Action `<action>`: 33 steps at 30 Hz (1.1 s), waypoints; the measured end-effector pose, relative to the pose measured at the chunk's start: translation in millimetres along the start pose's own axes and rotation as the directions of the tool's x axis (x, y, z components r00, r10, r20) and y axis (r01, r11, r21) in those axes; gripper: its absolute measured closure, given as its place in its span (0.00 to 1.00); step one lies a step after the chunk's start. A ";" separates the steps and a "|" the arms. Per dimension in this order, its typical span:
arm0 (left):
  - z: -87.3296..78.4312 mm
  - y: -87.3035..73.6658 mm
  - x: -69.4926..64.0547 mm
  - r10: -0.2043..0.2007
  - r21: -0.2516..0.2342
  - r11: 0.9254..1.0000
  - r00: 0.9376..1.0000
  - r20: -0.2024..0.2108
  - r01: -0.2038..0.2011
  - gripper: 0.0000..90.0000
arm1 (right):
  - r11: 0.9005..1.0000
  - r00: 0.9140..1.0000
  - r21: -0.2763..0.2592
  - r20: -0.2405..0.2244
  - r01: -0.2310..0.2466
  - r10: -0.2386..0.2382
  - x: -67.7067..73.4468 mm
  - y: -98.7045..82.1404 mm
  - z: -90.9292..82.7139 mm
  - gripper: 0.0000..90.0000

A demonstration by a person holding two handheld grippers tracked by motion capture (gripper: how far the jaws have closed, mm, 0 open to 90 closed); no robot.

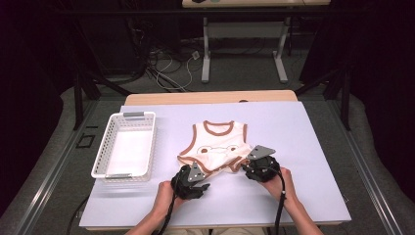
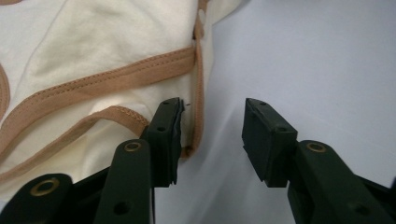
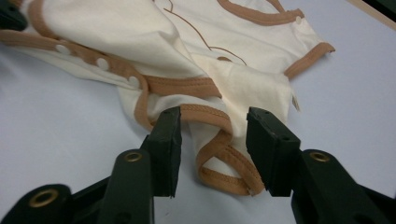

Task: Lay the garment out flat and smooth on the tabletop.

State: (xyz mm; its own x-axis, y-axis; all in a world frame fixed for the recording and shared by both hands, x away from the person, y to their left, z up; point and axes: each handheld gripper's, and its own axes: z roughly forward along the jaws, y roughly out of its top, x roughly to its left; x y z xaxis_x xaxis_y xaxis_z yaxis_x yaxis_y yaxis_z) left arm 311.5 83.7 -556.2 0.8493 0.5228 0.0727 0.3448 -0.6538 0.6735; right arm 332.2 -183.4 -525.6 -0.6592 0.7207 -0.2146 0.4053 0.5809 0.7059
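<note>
Pale surface point(image 1: 303, 147): left tool point(image 2: 212, 133) spread beside bodysuit point(image 1: 215, 147) hem, right tool point(image 3: 214, 149) spread over trim loop; risk of snagging, bunching folded cloth.

Even overhead light falls on the pale table point(image 1: 303, 147), bright against a room that sinks to near black at both sides of the high view. Shadows are soft and short, pooling beneath the white basket point(image 1: 125, 147). The high view is slightly soft and grainy. In both gripper views the near black jaws blur, while the cream garment point(image 3: 187, 46) stays sharp, without glare.
</note>
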 end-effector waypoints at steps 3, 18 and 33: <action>1.8 -0.7 4.8 -0.030 -0.011 0.999 1.000 0.005 0.030 0.68 | 1.000 1.000 -0.022 -0.012 0.011 -0.012 4.3 1.6 -6.2 0.58; 9.1 0.0 10.6 -0.074 -0.044 0.996 0.997 0.034 0.075 0.88 | 0.997 0.992 0.011 -0.096 0.080 -0.079 31.8 2.7 23.3 0.72; 7.7 -1.4 14.3 -0.084 -0.053 0.995 0.995 0.045 0.086 0.97 | 0.998 0.991 0.023 -0.121 0.059 -0.056 27.1 -0.2 31.6 0.98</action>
State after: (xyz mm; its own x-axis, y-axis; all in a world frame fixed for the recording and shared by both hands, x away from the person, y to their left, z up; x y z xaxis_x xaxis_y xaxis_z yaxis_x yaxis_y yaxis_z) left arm 326.2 87.8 -561.7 0.8346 0.5506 -0.0172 0.3951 -0.5764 0.7153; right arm 334.2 -152.0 -552.9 -0.7528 0.6357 -0.1706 0.3799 0.6313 0.6761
